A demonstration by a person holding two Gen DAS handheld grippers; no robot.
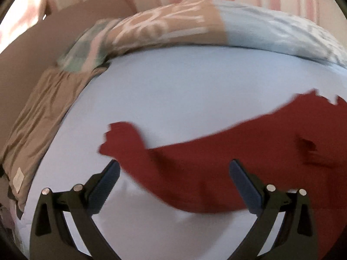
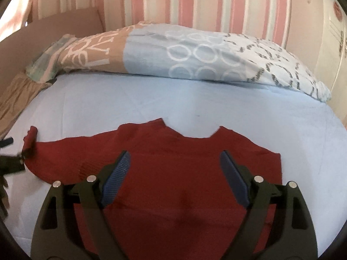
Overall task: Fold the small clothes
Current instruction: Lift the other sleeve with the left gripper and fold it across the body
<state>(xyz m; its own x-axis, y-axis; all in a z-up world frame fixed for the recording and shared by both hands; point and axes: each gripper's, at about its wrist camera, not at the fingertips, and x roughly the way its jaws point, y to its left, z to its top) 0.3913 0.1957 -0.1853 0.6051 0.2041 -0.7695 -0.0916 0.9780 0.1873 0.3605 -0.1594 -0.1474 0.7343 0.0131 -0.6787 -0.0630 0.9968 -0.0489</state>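
A dark red sweater [image 2: 184, 184] lies flat on the light blue bed sheet [image 2: 195, 108], with its neckline [image 2: 193, 137] toward the pillow. One sleeve [image 1: 173, 158] stretches out to the left and ends in a cuff [image 1: 121, 136]. My left gripper [image 1: 173, 162] is open above that sleeve, with nothing pressed between its blue pads. My right gripper [image 2: 174, 152] is open over the sweater's chest and grips nothing. In the right wrist view the left gripper's dark fingers [image 2: 8, 140] show at the left edge, beside the cuff [image 2: 31, 138]. The sweater's right side ends in a straight edge [image 2: 279, 166].
A patterned blue and tan pillow [image 2: 173, 56] lies across the back of the bed. A brown blanket [image 1: 43, 119] hangs along the left side, with a cardboard sheet [image 2: 65, 23] behind it. A pink striped wall [image 2: 195, 0] stands at the back.
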